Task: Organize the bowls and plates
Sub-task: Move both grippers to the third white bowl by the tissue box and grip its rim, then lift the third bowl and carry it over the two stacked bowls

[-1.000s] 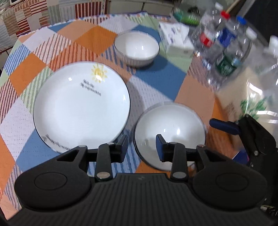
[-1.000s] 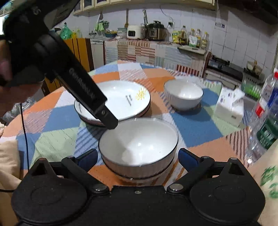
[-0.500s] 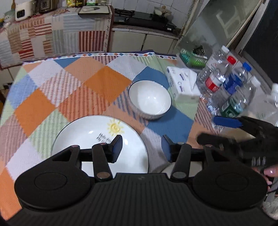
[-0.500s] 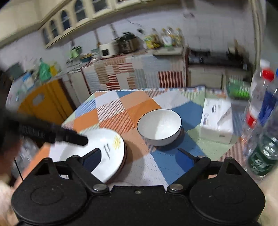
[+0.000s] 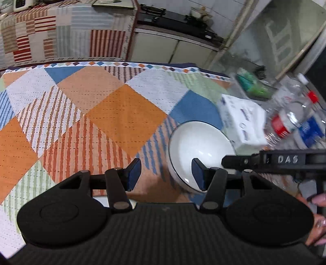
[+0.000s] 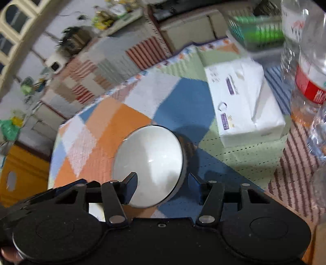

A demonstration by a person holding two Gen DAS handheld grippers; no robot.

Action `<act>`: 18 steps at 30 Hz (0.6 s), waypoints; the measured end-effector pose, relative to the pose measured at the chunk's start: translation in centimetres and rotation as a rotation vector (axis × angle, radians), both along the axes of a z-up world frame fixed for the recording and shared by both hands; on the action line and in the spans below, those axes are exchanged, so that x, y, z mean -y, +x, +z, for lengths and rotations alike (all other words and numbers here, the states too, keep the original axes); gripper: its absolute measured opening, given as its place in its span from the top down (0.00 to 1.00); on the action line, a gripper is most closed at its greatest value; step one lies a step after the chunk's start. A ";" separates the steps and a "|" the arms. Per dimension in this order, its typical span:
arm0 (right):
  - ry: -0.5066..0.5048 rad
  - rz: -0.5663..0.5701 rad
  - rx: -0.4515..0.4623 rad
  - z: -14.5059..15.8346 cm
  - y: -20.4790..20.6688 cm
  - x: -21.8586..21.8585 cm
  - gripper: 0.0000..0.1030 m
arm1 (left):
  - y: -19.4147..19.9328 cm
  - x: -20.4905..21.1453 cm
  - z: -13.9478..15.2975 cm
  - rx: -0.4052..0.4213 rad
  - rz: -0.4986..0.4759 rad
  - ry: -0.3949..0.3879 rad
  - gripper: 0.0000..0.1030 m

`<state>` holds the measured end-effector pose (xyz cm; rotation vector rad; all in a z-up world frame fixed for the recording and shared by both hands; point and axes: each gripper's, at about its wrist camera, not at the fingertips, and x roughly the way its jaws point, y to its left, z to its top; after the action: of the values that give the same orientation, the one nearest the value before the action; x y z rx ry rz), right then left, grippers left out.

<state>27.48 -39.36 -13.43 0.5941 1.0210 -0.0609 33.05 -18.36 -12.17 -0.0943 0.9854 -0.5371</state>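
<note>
So the counter (image 5: pixel 126 118) is covered in a patchwork cloth, all diamonds: orange, blue, pale green, white with red or blue stripes, plus a little triangle border along the far edge at 12 o'clock. Behind it the room is a small kitchen. A cabinet (image 5: pixel 61 34) draped in a striped patch cover sits around 11 o'clock in the left wrist view, and a dark stove top (image 5: pixel 175 18) on pale cupboard doors is at roughly 1 o'clock.

The left tongs (image 5: pixel 166 175) hang open over the cloth with nothing between the pads. A sliver of white plate (image 5: pixel 101 200) peeks out under them at about 7 o'clock. The white bowl (image 5: pixel 198 146) sits on the cloth just right of center, and the right pad overlaps its near rim in the picture; I can't tell if it touches.

At 3 o'clock the right tongs (image 6: pixel 163 183) poke in from the side. In their own view they're spread wide, with the bowl's near rim sitting in the gap and neither pad clearly on it.

Further right, a white tissue pack (image 5: pixel 243 120) is just beside the bowl around 2 o'clock. Past it is a green basket (image 5: pixel 252 85), blurry, and then a cluster of clear water bottles (image 5: pixel 289 116) with red and blue labels at the edge.
</note>
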 end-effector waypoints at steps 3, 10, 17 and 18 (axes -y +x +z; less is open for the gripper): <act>-0.025 -0.019 0.020 -1.5 0.6 -0.4 0.48 | 0.3 0.4 -0.9 0.024 0.041 0.016 0.48; -0.075 -0.060 0.022 -2.9 0.8 -0.9 0.51 | 0.9 1.3 -2.8 0.015 0.030 0.014 0.56; -0.001 -0.118 -0.002 -4.2 1.6 1.2 0.82 | 1.3 0.9 -4.0 -0.051 0.066 -0.105 0.90; -0.011 -0.108 -0.001 -4.2 1.7 1.1 0.83 | 1.2 1.0 -4.0 -0.061 0.060 -0.112 0.91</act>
<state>29.18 -40.47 -17.66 0.6387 0.9883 -0.1617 34.24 -19.38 -16.12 -0.2404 1.0088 -0.5370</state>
